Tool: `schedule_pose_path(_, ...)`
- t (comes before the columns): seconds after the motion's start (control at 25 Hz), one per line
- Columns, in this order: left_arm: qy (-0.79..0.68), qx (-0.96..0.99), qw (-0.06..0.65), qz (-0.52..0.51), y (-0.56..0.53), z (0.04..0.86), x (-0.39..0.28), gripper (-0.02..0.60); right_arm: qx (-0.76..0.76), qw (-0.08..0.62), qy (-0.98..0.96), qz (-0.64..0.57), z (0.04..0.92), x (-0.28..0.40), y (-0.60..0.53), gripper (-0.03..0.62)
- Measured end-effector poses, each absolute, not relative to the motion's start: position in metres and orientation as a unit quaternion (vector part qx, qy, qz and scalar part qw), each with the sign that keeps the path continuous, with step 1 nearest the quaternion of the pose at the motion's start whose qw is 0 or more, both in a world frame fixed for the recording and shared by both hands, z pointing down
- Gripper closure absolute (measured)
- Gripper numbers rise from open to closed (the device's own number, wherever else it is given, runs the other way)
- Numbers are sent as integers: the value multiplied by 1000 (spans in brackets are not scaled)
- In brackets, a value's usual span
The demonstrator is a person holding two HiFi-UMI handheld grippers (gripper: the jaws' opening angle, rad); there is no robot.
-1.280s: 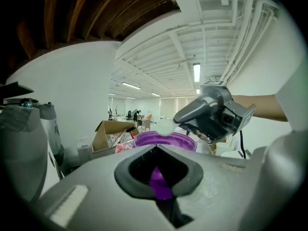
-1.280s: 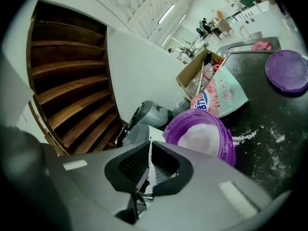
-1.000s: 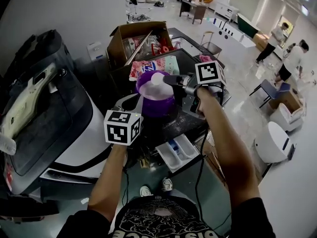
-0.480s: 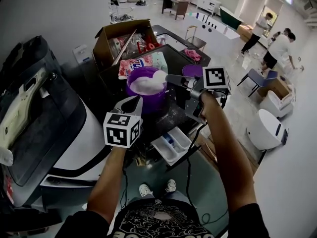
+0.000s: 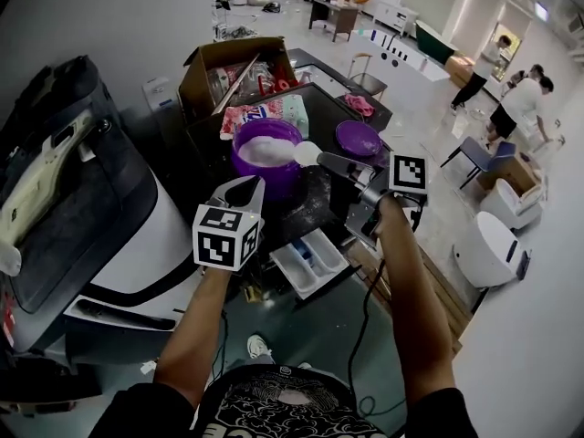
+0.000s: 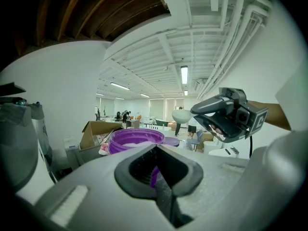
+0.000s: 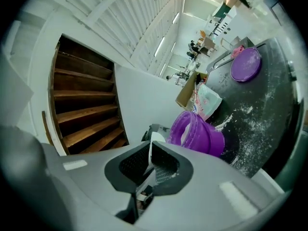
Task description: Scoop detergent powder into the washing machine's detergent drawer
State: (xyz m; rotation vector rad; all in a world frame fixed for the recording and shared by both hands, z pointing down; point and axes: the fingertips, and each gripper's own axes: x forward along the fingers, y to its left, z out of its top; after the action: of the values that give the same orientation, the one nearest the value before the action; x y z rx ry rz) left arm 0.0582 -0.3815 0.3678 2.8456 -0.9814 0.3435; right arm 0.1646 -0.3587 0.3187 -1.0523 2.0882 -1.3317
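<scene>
A purple tub (image 5: 267, 158) of white powder stands on the washing machine's dark top (image 5: 315, 210). My left gripper (image 5: 246, 192) is shut on the tub's near wall; purple shows between its jaws in the left gripper view (image 6: 155, 173). My right gripper (image 5: 342, 166) is shut on the handle of a white scoop (image 5: 307, 153), heaped with powder, level just past the tub's right rim. That handle (image 7: 154, 143) sits between the jaws in the right gripper view. The detergent drawer (image 5: 308, 261) is pulled out below, in front of the machine.
A purple lid (image 5: 358, 138) lies on the top to the right, with spilled powder (image 7: 244, 113) around. Behind the tub are a detergent bag (image 5: 274, 115) and an open cardboard box (image 5: 239, 69). A black bag (image 5: 64, 185) lies at left. People stand far right.
The right gripper has drawn the loaded scoop from over the tub's powder out to the right, past the rim. The left gripper stays on the tub.
</scene>
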Motion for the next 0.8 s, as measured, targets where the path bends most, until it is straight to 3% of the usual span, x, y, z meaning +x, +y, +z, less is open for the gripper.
schedule_pose_path(0.8,-379,917,61,105,-280,392,67,581,-333,242,758,-507,393,163,-252,559)
